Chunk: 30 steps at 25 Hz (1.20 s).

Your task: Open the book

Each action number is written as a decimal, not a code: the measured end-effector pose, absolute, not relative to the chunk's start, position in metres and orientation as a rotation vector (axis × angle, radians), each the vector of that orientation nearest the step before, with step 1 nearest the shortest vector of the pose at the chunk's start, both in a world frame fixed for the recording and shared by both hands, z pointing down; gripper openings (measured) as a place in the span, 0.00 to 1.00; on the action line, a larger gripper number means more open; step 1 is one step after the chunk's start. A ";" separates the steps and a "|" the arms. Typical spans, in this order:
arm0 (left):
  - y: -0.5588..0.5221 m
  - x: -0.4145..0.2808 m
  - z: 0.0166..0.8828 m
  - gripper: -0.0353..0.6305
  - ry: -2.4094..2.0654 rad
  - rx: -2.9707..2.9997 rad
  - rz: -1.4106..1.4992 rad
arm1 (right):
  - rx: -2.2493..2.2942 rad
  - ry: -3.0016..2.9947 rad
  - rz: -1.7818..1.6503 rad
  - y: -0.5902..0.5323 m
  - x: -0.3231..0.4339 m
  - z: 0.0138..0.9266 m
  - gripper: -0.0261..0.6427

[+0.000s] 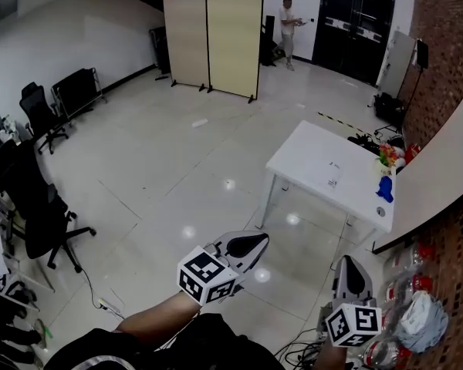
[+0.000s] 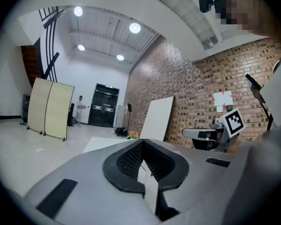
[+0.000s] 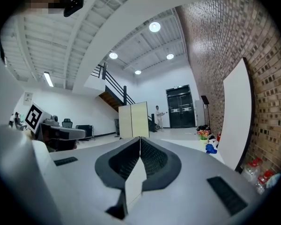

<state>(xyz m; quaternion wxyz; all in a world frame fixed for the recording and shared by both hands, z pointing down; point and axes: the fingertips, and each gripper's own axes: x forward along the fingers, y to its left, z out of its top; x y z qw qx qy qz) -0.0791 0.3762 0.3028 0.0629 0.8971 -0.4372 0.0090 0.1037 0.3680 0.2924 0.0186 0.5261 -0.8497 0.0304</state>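
Observation:
No book can be made out in any view. A white table stands ahead to the right, well beyond both grippers. It carries a small pale object too small to identify, a blue item and flowers. My left gripper is held level over the floor, jaws together with nothing between them. My right gripper is also shut and empty, pointing toward the table's near end. Each gripper shows in the other's view: the right one and the left one.
A beige folding screen stands at the back, with a person near dark doors. Office chairs line the left side. A brick wall, a leaning white board and bottles are at the right. Cables lie on the floor by my feet.

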 end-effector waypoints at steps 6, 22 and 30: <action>0.302 -0.072 0.308 0.05 -1.268 2.728 0.054 | 1.672 -2.616 0.129 0.296 0.110 0.300 0.03; 0.076 -0.118 0.317 0.05 -1.074 2.777 0.027 | 1.805 -2.516 0.131 0.096 0.052 0.299 0.04; -0.033 -0.111 0.331 0.05 -1.070 2.761 0.046 | 1.790 -2.463 0.160 -0.016 0.056 0.315 0.04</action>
